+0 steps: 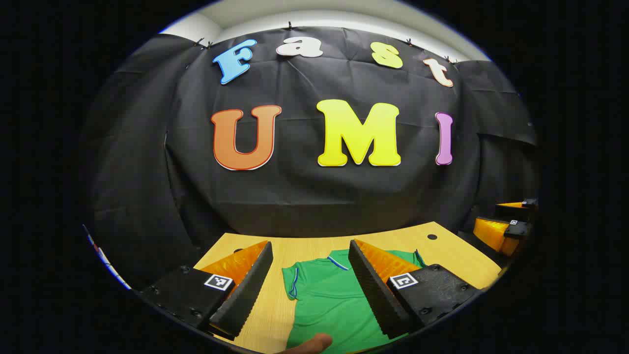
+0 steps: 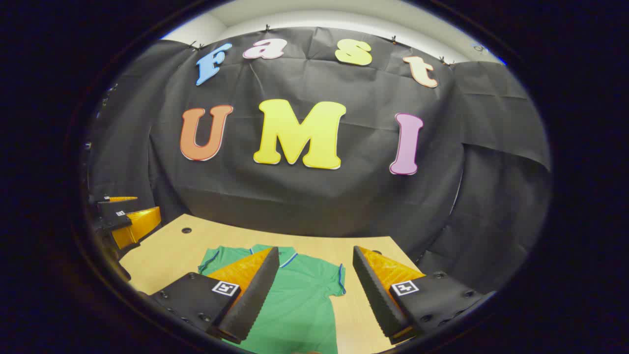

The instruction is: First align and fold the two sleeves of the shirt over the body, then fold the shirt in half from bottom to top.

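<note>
The green shirt (image 1: 329, 295) lies flat on the table (image 1: 275, 300), collar toward the far wall, its long axis running away from both hands. The left gripper (image 1: 310, 287), fingers wide apart and empty, hovers over its left sleeve (image 1: 292, 282); the right gripper (image 2: 314, 290), equally spread, hovers by the right sleeve (image 2: 334, 280). The left gripper view alone catches a fingertip (image 1: 314, 344).

A table (image 1: 314, 246) with a light wooden top carries the things. Its far edge stands against the black cloth wall. Near one far corner the top has a small dark round hole (image 1: 432, 237); it is seen in the right gripper view too. Directly on the table lies a green shirt (image 1: 329, 300), spread flat, with the collar toward the wall. Both short sleeves lie open to the sides, each with a blue line at its edge.
</note>
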`<control>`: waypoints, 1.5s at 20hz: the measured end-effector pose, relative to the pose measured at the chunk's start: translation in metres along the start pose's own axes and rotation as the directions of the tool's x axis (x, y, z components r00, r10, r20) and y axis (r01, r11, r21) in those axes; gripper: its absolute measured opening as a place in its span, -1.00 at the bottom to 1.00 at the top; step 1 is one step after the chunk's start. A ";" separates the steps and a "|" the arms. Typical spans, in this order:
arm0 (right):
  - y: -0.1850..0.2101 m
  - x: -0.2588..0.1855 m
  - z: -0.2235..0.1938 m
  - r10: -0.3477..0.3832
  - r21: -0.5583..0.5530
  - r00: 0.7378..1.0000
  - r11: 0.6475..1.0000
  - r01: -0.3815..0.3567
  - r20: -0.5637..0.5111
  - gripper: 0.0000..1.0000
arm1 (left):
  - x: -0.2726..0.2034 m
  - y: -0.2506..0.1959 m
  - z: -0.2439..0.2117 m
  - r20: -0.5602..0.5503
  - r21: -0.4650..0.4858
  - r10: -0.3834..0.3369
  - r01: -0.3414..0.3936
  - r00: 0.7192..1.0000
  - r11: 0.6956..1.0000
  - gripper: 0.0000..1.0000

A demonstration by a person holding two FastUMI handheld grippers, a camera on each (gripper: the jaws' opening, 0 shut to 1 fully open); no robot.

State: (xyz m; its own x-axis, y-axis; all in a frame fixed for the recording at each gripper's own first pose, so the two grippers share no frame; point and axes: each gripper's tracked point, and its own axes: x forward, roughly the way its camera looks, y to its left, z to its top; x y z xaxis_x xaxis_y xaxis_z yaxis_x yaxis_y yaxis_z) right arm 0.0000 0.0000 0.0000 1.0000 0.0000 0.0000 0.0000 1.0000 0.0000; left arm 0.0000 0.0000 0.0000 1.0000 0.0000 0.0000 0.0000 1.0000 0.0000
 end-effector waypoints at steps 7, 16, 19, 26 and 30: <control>-0.023 0.008 -0.016 -0.014 0.035 0.999 0.999 0.015 -0.033 0.93 | 0.000 -0.025 0.010 0.012 0.017 -0.018 0.018 1.000 1.000 0.99; -0.056 0.019 -0.003 -0.049 0.044 0.998 0.998 0.047 0.036 0.92 | 0.002 -0.050 0.018 0.021 0.001 -0.034 0.034 0.999 0.999 0.99; -0.061 0.024 -0.014 -0.042 0.036 0.999 0.998 0.042 0.016 0.92 | 0.002 -0.054 0.014 0.008 -0.006 -0.028 0.028 1.000 1.000 0.99; -0.066 0.073 -0.074 -0.038 0.010 0.993 0.999 0.039 -0.110 0.90 | -0.001 -0.055 0.010 -0.015 -0.038 0.011 -0.012 1.000 0.999 0.99; -0.074 0.125 -0.115 -0.024 0.021 0.981 0.999 0.029 -0.190 0.92 | -0.002 -0.055 0.002 -0.054 -0.027 0.058 -0.059 0.997 0.998 0.99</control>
State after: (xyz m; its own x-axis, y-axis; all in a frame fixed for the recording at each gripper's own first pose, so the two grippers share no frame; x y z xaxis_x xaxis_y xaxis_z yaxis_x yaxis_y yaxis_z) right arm 0.1251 -0.0737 -0.1151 0.9814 -0.0243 -0.1903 0.0287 0.9994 0.0205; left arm -0.0015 -0.0545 0.0019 0.9969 0.0576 -0.0544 -0.0592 0.9979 -0.0273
